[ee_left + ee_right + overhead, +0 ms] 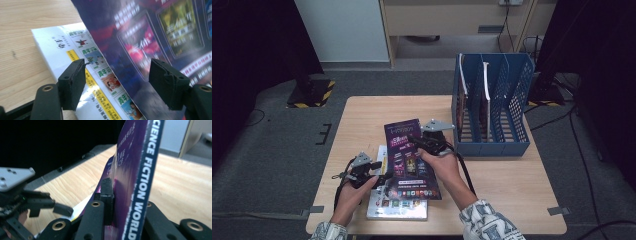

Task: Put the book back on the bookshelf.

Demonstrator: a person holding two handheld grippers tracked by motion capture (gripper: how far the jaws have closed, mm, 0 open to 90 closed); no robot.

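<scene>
The right gripper (426, 141) is clamped on the spine edge of a purple magazine (408, 157), spine reading "SCIENCE FICTION WORLD", lifted over a white magazine (396, 210) on the table (512, 185). The left gripper (373, 176) sits at its lower left edge, jaws apart and not pressing. The blue file rack (492, 105) stands to the right, nearer the right hand, slots running away from the person.

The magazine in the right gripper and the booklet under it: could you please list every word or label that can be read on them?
"SCIENCE FICTION WORLD" (first letter cut off), white on the blue spine of the purple magazine.
Purple magazine's cover: white and pink print, too blurred to read.
White booklet lying on the table: small black, green and yellow printed characters, too small to make out.
</scene>
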